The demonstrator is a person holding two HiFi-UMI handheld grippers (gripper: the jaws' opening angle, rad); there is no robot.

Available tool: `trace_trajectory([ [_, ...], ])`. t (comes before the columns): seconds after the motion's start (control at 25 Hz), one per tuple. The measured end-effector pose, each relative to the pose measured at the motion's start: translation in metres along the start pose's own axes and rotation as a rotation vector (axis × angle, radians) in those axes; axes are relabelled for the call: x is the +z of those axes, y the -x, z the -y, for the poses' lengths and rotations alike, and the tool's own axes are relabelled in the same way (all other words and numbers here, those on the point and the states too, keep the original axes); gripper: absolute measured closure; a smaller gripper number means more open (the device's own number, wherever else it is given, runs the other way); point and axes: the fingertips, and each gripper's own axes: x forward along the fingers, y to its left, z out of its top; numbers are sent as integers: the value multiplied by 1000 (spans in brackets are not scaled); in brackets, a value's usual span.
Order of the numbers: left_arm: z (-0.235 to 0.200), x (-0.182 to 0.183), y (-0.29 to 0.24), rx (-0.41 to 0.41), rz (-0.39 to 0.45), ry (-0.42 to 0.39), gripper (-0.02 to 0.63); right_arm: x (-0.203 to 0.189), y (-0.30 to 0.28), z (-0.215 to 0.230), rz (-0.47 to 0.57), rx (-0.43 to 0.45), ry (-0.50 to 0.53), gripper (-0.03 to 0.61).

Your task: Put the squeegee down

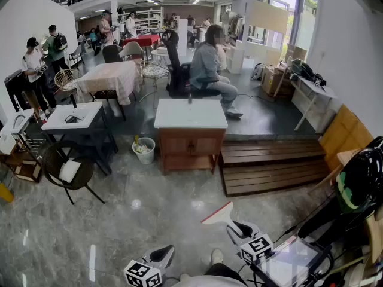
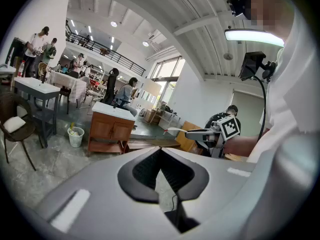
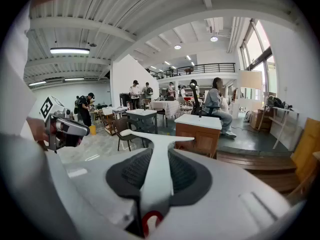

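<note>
While I'm standing over the shiny floor [image 1: 119, 220], my right claw [image 3: 160, 154] is clamped on the white squeegee [image 3: 155, 176], blade poking out front in mid-air, well apart from the wooden table [image 1: 190, 115]. My left claw [image 2: 160, 151] is pinched together, nothing in it.

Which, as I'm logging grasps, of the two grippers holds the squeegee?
The right gripper: the white squeegee runs handle-first between its jaws, blade out ahead. The left gripper has nothing between its jaws.
</note>
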Motion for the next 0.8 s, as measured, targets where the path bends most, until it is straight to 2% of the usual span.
trace_trajectory([
  [0.16, -24, 6, -29, 7, 2, -59, 606, 8, -26, 23, 38, -11, -17, 474],
  [0.28, -33, 20, -50, 10, 3, -76, 606, 13, -43, 42, 24, -11, -40, 474],
  [0.44, -48, 38, -75, 27, -16, -72, 606, 21, -73, 63, 11, 14, -61, 474],
  [0.64, -63, 72, -132, 18, -26, -69, 606, 44, -117, 116, 15, 14, -74, 474],
  [0.8, -87, 106, -177, 47, -25, -78, 606, 66, -160, 153, 24, 34, -78, 474],
])
